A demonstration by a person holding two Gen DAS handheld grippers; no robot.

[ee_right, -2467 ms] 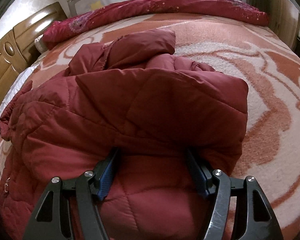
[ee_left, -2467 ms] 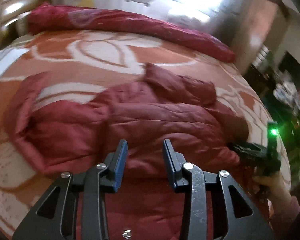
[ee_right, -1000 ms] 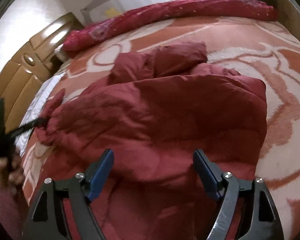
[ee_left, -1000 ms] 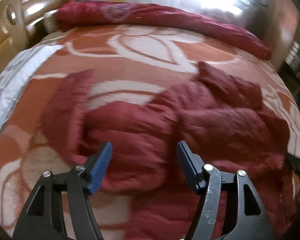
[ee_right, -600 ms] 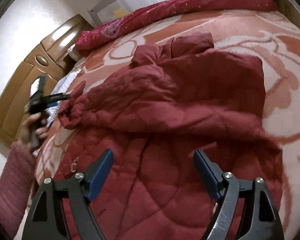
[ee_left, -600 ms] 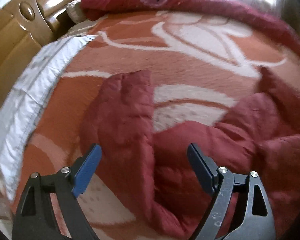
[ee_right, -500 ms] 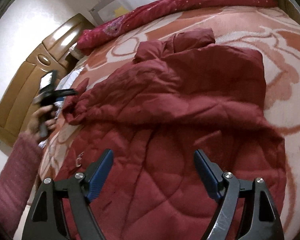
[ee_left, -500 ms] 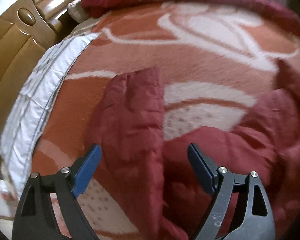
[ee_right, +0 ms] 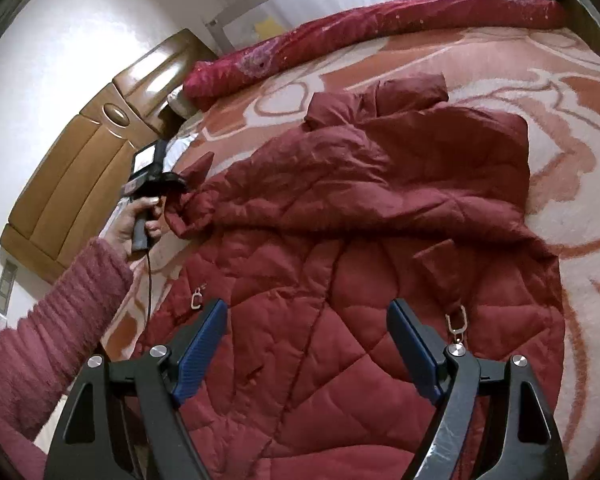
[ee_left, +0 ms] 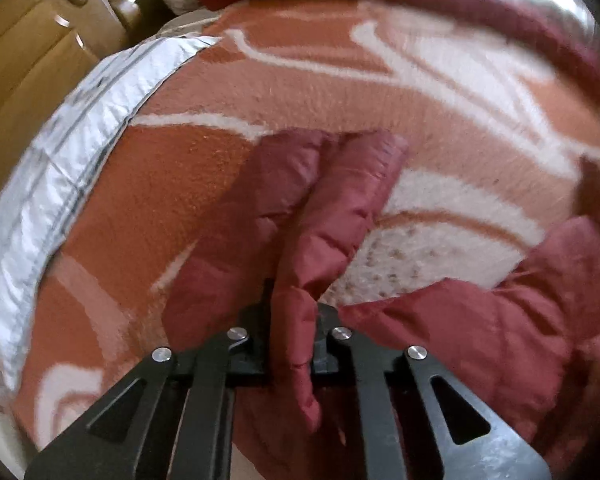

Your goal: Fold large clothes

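A dark red quilted jacket (ee_right: 360, 240) lies spread on the bed, its right side folded over the middle. Its left sleeve (ee_left: 324, 208) stretches away from the body in the left wrist view. My left gripper (ee_left: 292, 316) is shut on that sleeve, which bunches up between the jaws; it also shows in the right wrist view (ee_right: 180, 190) at the jacket's left edge, held by a hand in a pink sweater. My right gripper (ee_right: 306, 340) is open and empty, hovering above the jacket's lower part.
The bed carries an orange and white patterned blanket (ee_right: 560, 92). A rolled red quilt (ee_right: 380, 28) lies along its far edge. A wooden headboard (ee_right: 80, 168) stands at the left, with a white sheet edge (ee_left: 68, 152) beside it.
My left gripper moved left to the sleeve and shut on it. My right gripper let go of the folded jacket side, opened and drew back above the hem.
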